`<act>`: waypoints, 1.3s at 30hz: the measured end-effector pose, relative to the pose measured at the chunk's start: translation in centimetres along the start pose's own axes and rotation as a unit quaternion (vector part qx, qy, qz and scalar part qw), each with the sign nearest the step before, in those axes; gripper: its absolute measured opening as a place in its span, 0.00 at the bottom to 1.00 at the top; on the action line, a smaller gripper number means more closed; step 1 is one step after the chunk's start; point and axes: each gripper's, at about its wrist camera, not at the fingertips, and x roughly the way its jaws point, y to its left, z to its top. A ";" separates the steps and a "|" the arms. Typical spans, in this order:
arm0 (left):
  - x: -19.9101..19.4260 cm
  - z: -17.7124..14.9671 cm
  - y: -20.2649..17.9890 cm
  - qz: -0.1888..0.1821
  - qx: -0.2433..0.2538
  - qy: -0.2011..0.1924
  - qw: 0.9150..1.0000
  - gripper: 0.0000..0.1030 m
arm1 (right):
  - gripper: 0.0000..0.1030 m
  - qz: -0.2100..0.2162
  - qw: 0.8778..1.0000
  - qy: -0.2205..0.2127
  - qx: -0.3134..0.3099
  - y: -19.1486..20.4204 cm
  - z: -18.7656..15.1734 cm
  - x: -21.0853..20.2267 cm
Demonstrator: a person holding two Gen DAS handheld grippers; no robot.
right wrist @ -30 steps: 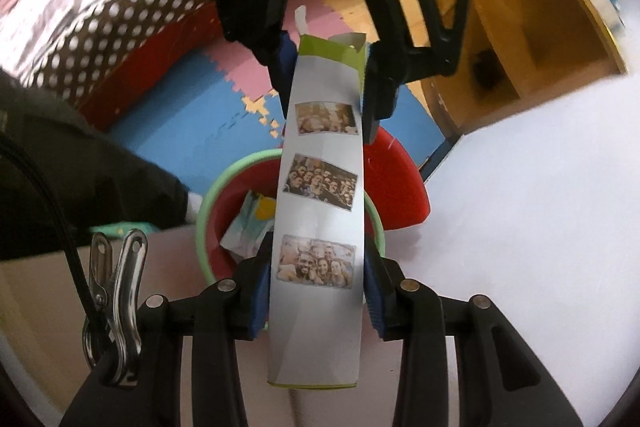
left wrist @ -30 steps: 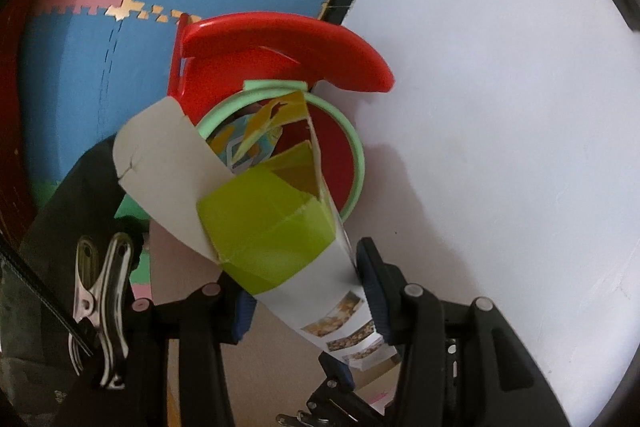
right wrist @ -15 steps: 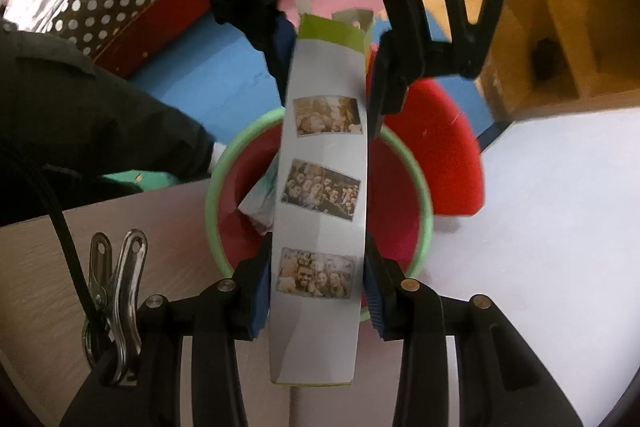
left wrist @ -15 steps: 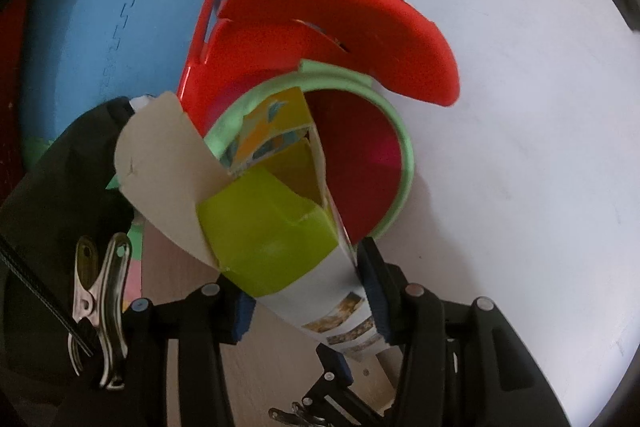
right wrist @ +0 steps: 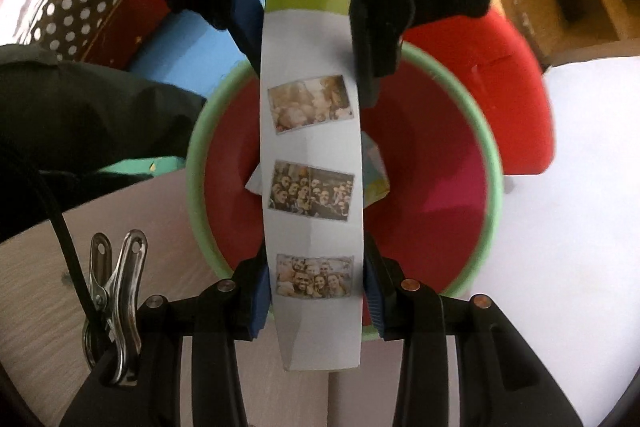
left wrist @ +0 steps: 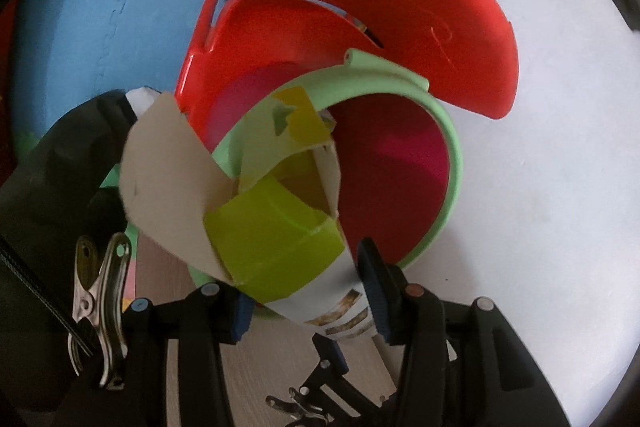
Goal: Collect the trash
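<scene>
The long carton point(right wrist: 314, 183), white with photo prints and a green end, is clamped at both ends: the right hand-held gripper point(right wrist: 316, 295) closes on its near end, the left hand-held gripper point(left wrist: 306, 297) on the green, torn-open end. It hangs lengthwise over the red bin point(right wrist: 440, 167) with the pale green rim, which stands on the counter point(right wrist: 580, 207) with paper scraps inside. The main risk is that the carton, longer than the opening looks wide, bridges the rim or snags it if released flat. The right hand-held gripper points steeply down; the left slants down from the far side.
</scene>
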 end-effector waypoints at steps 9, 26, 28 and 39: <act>0.1 -0.8 -0.1 -0.009 0.015 -0.010 1.000 0.73 | 0.46 -0.049 0.998 0.029 0.011 0.3 -0.9 1.8; -11.8 -4.7 -2.5 -0.021 0.066 -0.095 0.993 0.90 | 0.75 -0.138 0.986 -0.074 0.061 -1.4 -0.5 -10.2; -14.3 -6.1 -3.3 -0.012 0.086 -0.112 0.990 0.90 | 0.75 -0.145 0.982 -0.098 0.074 -1.4 -0.7 -12.4; -24.3 -15.2 -9.6 -0.015 0.176 -0.176 0.968 0.90 | 0.76 -0.173 0.933 -0.237 0.208 1.0 -3.4 -24.2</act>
